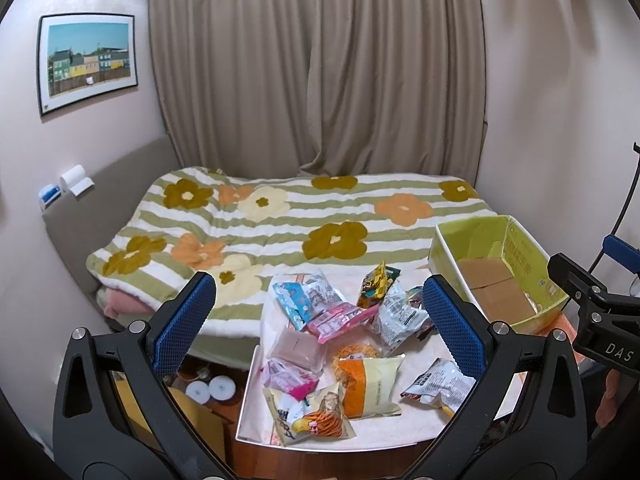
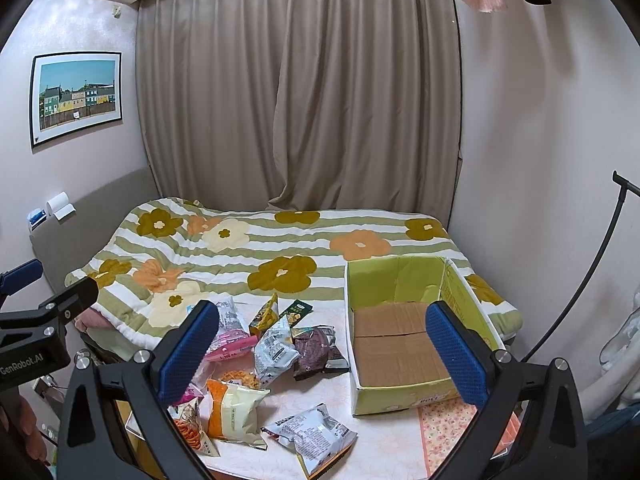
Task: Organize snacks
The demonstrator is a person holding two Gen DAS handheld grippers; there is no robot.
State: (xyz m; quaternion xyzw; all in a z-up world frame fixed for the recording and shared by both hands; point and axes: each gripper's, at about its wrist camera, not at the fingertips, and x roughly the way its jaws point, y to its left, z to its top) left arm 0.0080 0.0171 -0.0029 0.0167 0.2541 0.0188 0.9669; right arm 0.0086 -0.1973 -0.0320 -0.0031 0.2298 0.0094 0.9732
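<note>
Several snack packets lie scattered on a small white table. Among them are an orange-and-cream packet, a silver packet at the front, a pink packet and a brown packet. An open green cardboard box stands empty at the table's right; it also shows in the left wrist view. My left gripper is open and empty, held above the packets. My right gripper is open and empty, held above the table between the packets and the box.
A bed with a flowered striped quilt lies behind the table, with beige curtains beyond. A wall runs along the right, with a black stand pole beside it. Boxes and round tins sit on the floor left of the table.
</note>
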